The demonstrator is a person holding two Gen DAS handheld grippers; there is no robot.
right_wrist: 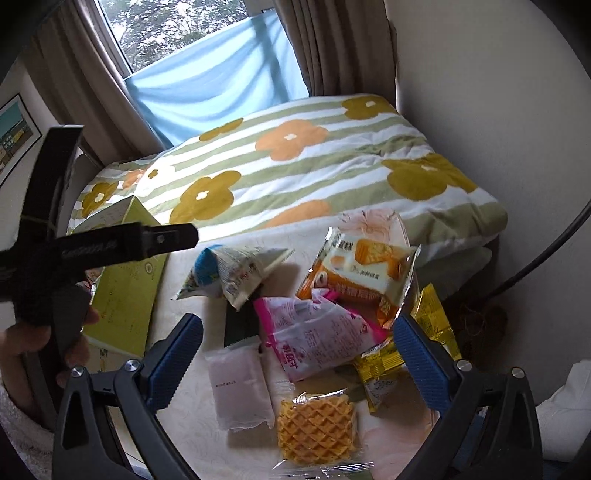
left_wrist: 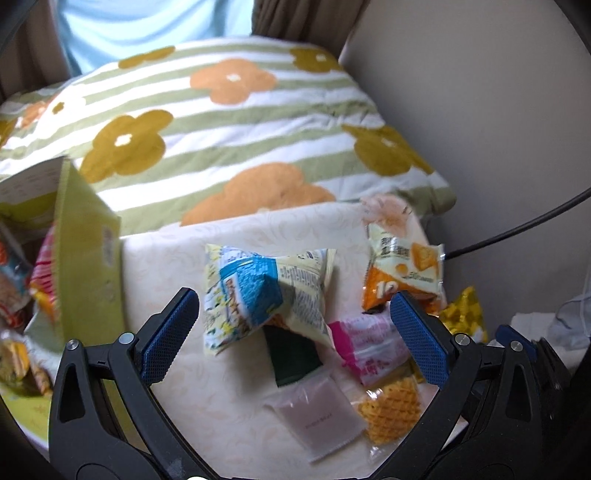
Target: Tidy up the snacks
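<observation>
left gripper [left_wrist: 291, 325] spread, empty | right gripper [right_wrist: 299, 354] spread, empty | orange cracker pack [left_wrist: 402, 273] reads "10" | waffle packet [right_wrist: 316, 430] flat | green box [right_wrist: 127, 295] open

1. Home bedroom.
2. Bed with a floral striped quilt [right_wrist: 295, 166] fills the back, pushed against a plain wall.
3. Brown curtains [right_wrist: 325, 48] frame a window [right_wrist: 166, 26] with trees outside.
4. Framed picture [right_wrist: 14, 136] hangs on the wall.
5. Small table [right_wrist: 184, 424] with a patterned cream top holds loose snack packets [right_wrist: 314, 339].
</observation>
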